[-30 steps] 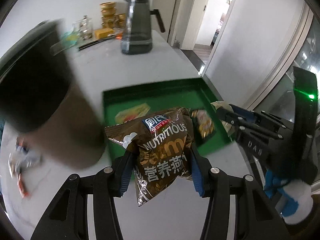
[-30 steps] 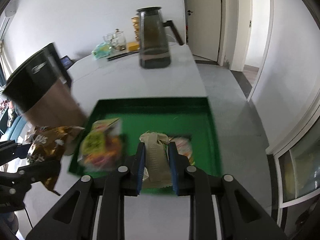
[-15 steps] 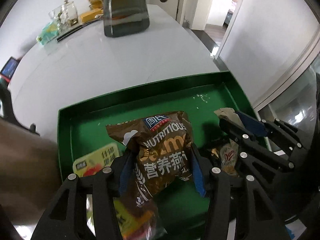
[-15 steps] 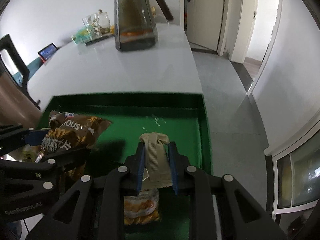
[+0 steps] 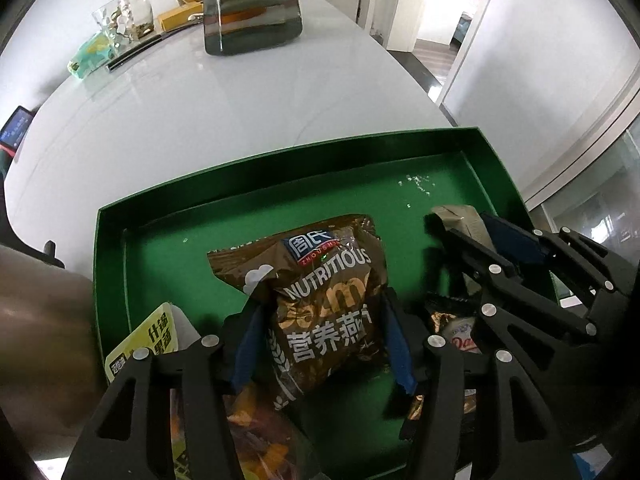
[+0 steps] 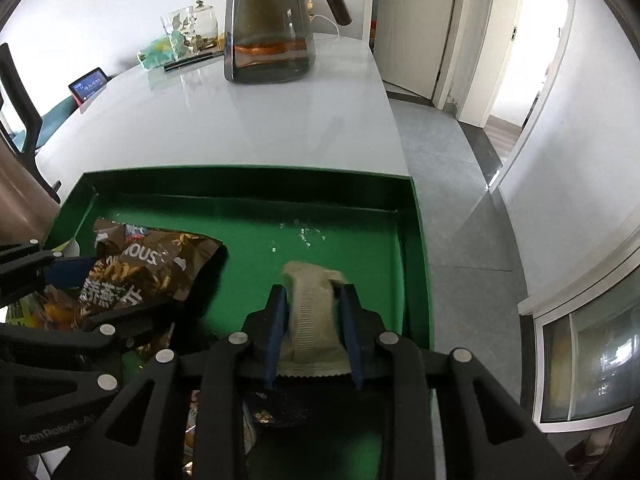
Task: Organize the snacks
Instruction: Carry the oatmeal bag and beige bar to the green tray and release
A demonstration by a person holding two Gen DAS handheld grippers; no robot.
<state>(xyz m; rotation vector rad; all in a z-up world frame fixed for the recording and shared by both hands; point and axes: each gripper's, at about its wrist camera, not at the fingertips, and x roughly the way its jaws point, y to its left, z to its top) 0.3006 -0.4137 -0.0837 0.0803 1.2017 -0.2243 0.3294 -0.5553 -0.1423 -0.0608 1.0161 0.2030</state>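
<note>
From the left wrist view, the left tool [image 5: 324, 344] hangs over the green tray [image 5: 280, 164], which sits on the white worktop [image 5: 200, 112]. The brown oatmeal packet [image 5: 320, 308] stands between its blue pads [image 5: 394, 344], its lower part already down among the other snacks. The jaws are opening; the left pad appears to stand clear of the film, while the right one still looks to touch it, so the grip seems to be letting go. The packet is a puffed foil pouch, probably light, soft and crinkly, with a slick skin. It would likely deform under pressure instead of resisting, so the best hold is across its middle or on a crimped end seam. A yellow-green packet [image 5: 152, 336] lies at the tray's near left corner, and a dark-wrapped snack [image 5: 452, 324] lies to the right, beneath the right tool [image 5: 464, 232].

From the right wrist view, the right tool [image 6: 314, 328] is clamped on a beige sachet [image 6: 312, 312], pinched across its ribbed middle, just above the tray floor near the right wall. The sachet looks thin, limp and light; its serrated bottom seam is the stiffest part and would take a firmer pinch. Scattered crumbs [image 6: 306, 234] mark the bare green floor beyond. A dark glass jug [image 6: 268, 28] stands well apart at the far end of the worktop.
</note>
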